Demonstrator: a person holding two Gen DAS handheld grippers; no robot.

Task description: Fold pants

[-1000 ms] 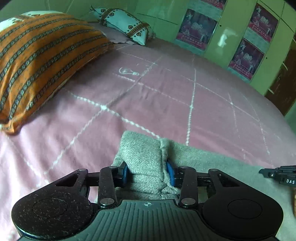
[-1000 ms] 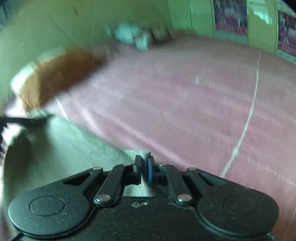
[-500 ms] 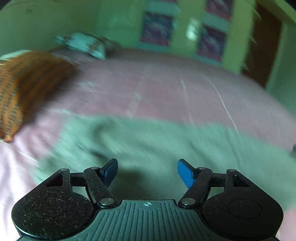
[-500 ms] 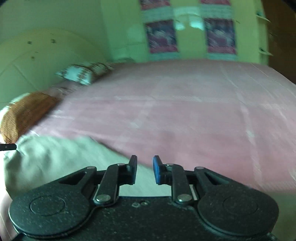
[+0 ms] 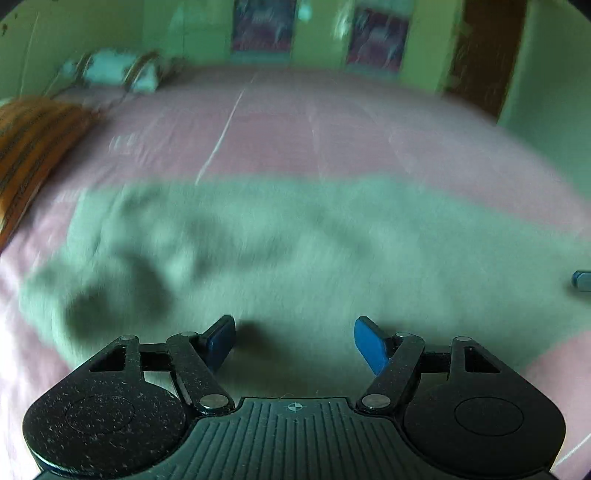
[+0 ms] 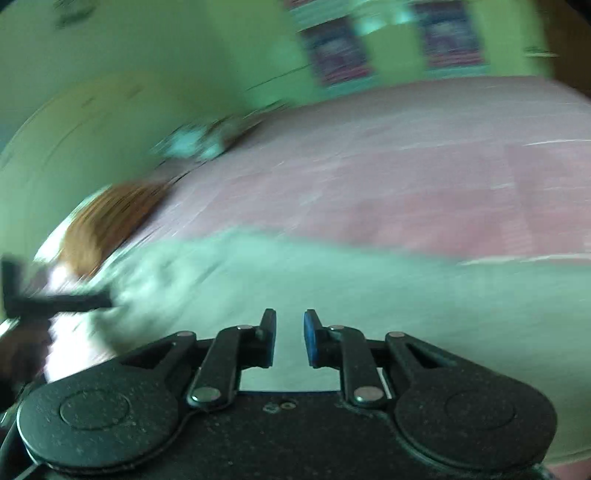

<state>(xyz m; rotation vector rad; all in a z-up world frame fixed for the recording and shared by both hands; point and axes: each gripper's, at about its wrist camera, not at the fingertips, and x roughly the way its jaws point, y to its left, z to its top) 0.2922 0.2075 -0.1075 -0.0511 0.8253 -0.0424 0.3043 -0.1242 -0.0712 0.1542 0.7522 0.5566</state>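
Observation:
The grey-green pants (image 5: 280,251) lie spread across the pink bed, blurred by motion; they also show in the right wrist view (image 6: 369,295). My left gripper (image 5: 294,345) is wide open and empty above the near edge of the pants. My right gripper (image 6: 290,338) is open by a narrow gap and empty, also over the pants. A fingertip of the right gripper (image 5: 581,280) shows at the right edge of the left wrist view. Part of the left gripper (image 6: 55,301) shows at the left of the right wrist view.
The pink bedsheet (image 5: 332,129) stretches far beyond the pants. An orange striped pillow (image 5: 33,140) lies at the left, a white patterned pillow (image 5: 118,72) at the head. Green walls with posters (image 5: 262,26) and a brown door (image 5: 484,51) stand behind.
Both grippers let go of the pants and opened. The pants now lie flat on the bed. Both cameras have pulled back and are swinging, so both views are blurred.

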